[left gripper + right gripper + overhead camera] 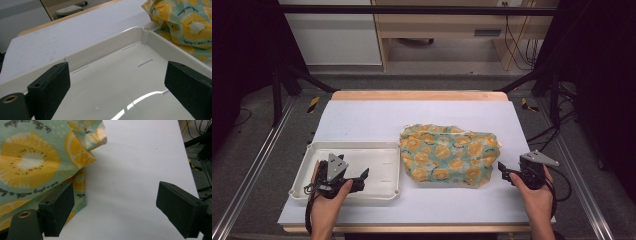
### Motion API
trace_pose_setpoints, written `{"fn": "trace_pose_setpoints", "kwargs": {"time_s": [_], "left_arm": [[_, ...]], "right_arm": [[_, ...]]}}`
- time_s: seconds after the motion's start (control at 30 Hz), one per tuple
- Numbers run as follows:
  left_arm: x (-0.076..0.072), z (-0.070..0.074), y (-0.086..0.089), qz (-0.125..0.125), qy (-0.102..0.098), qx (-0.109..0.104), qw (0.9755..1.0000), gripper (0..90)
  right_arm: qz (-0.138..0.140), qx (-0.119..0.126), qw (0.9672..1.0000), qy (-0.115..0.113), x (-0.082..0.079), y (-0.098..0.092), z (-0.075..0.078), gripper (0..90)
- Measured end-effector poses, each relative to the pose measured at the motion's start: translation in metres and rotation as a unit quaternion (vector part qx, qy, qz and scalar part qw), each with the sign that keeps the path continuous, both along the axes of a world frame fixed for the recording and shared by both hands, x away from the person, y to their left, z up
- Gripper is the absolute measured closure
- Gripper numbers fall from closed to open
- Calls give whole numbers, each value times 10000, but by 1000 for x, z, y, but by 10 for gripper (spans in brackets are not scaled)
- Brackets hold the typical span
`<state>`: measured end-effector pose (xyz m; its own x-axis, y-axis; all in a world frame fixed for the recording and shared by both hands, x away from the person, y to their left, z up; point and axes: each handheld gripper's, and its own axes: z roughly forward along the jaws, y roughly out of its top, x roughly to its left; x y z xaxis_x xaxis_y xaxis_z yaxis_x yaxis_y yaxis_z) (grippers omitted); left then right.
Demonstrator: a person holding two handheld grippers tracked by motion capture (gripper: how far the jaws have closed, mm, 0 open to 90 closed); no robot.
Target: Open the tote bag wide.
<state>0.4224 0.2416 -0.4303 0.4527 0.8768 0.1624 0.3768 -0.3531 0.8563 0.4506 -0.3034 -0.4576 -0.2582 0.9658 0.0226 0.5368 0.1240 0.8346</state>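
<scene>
The patterned cloth (448,155), teal with yellow citrus and kiwi slices printed on it, lies rumpled in a loose heap on the white tabletop (362,120), right of centre, its left edge just beside the right rim of the cream tray (314,152). It looks light, soft and limp: it will sag and fold rather than keep a shape when lifted, and a pinch on one layer may let the rest trail or drag across the tabletop. The best hold is probably a corner or a doubled hem, where the fabric is thicker and the pads get some bite; the folded flaps at its near right corner stick up a little and offer that. The right gripper (507,175) hovers at that corner with its jaws standing wide and nothing between them; in the right gripper view the cloth (32,162) lies at and partly behind the left-hand jaw, the gap itself over bare tabletop, so the cloth is beside the jaws, not inside them. The left gripper (359,179) hangs over the near part of the tray (105,47), jaws apart and empty, well apart from the cloth's bulk
</scene>
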Motion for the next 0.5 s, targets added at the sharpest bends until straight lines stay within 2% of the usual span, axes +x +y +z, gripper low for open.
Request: {"fn": "trace_pose_setpoints", "kwargs": {"time_s": [0.1,0.17,0.27,0.37,0.5], "left_arm": [[0,-1,-2,-25,8,-28,10000,58],[0,-1,-4,-23,12,36,10000,58],[-1,-1,-5,-44,3,81,10000,57],[1,-1,-3,-42,-33,-14,10000,58],[1,-1,-1,26,-37,-21,10000,57]], "right_arm": [[108,-30,9999,51,-3,3,4,151],[126,-49,9999,39,-4,3,4,152],[205,50,9998,49,-8,6,8,159],[384,119,9992,21,-5,13,23,193],[701,85,9975,-48,10,23,48,174]]}}
